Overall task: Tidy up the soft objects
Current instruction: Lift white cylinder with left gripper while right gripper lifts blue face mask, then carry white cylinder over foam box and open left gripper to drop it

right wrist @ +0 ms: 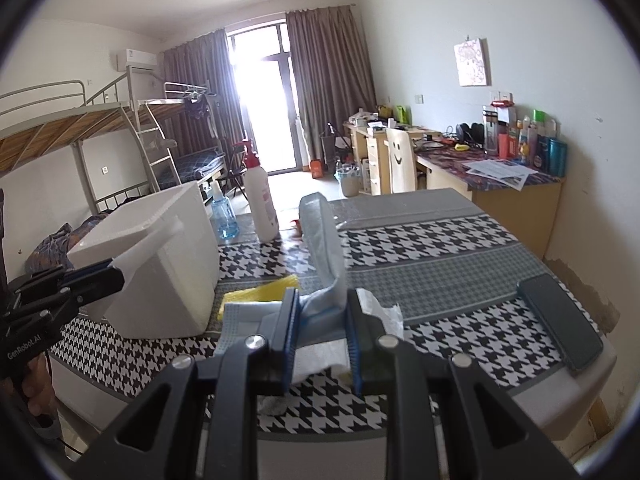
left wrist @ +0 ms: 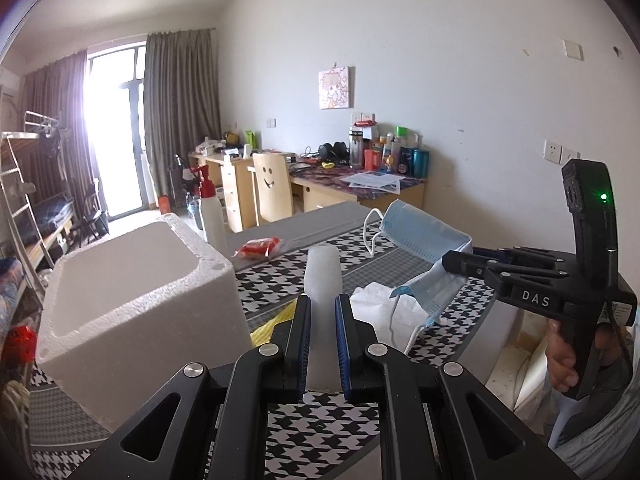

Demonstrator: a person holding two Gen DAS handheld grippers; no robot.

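Two claws are closed on loads: the left claw (left wrist: 323, 312) clamps a translucent white foam strip (left wrist: 322, 276); the right claw (right wrist: 322, 316) pinches a pleated blue mask (right wrist: 320, 216) above crumpled tissue (right wrist: 380, 308). Beyond, an open rough styrofoam box (right wrist: 160, 264) stands on the houndstooth table (right wrist: 440, 260).

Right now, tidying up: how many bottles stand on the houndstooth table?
2: a white spray bottle beyond the foam box, and a clear blue bottle just left of it. The box may hide others.

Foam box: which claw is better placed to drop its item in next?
Left, probably. The left claw, shut on a white foam piece, is at the foam box; the right claw holds the blue mask farther away.
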